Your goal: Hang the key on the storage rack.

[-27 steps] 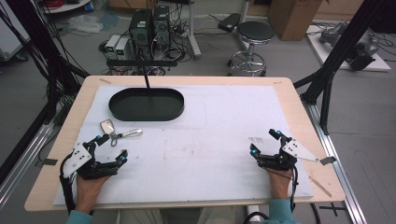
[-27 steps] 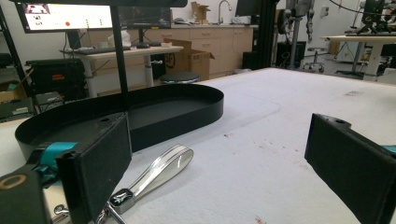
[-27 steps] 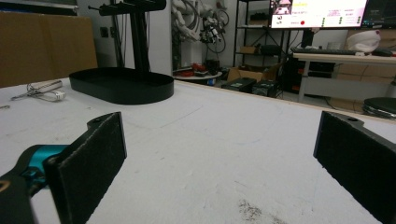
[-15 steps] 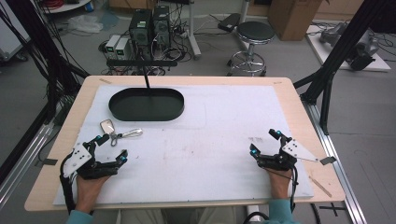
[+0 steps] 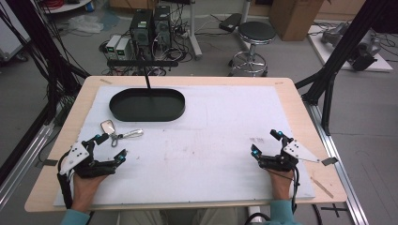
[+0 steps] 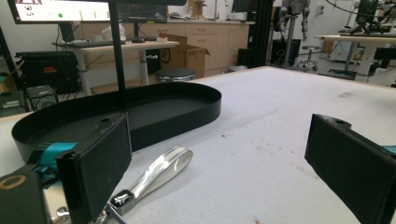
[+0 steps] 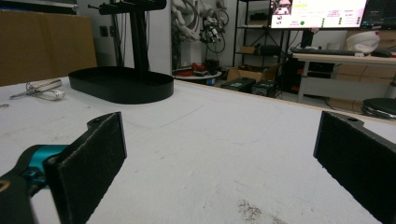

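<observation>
A black oval tray [image 5: 147, 105] with an upright post sits at the back left of the white mat; it also appears in the left gripper view [image 6: 154, 112] and the right gripper view [image 7: 121, 85]. A silver keyring with a tag and carabiner [image 5: 117, 133] lies just in front of the tray, and its shiny clip [image 6: 159, 170] is close to my left jaw. My left gripper [image 5: 110, 147] rests open at the near left, right beside the keyring, holding nothing. My right gripper [image 5: 266, 143] rests open at the near right with bare mat between its jaws.
The white mat [image 5: 211, 122] covers a wooden table [image 5: 300, 101]. A stool [image 5: 256, 35] and computer boxes [image 5: 148, 26] stand on the floor beyond the far edge. Black frame legs [image 5: 328, 79] rise at the table's right side.
</observation>
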